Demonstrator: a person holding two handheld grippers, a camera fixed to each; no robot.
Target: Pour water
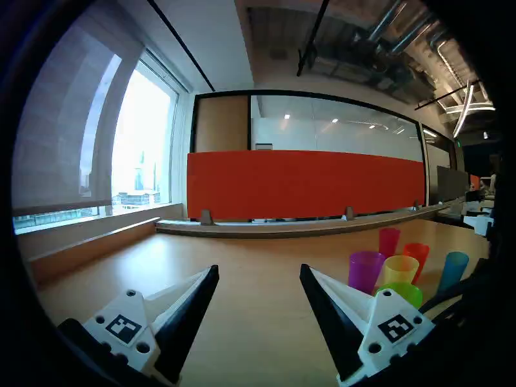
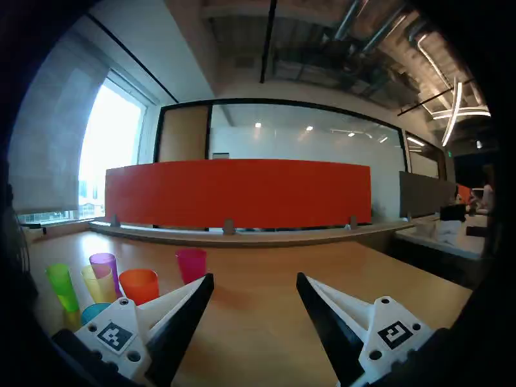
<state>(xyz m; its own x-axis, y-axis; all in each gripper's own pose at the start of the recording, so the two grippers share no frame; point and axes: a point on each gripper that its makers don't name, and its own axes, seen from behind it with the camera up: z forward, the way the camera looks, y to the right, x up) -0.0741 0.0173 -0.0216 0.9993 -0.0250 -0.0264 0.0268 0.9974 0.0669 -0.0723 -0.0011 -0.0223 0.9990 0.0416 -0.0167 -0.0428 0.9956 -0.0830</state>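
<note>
Six coloured cups (image 1: 365, 271), one wooden table (image 1: 258, 264)

Daylight floods from the blown-out window (image 1: 138, 148) — edges bend fisheye-style, far right corner perhaps underexposed.

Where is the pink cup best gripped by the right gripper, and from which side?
Probably across its mid wall, approaching level from the front: the pink cup stands upright, apart from the other cups, and the right gripper is open.
</note>
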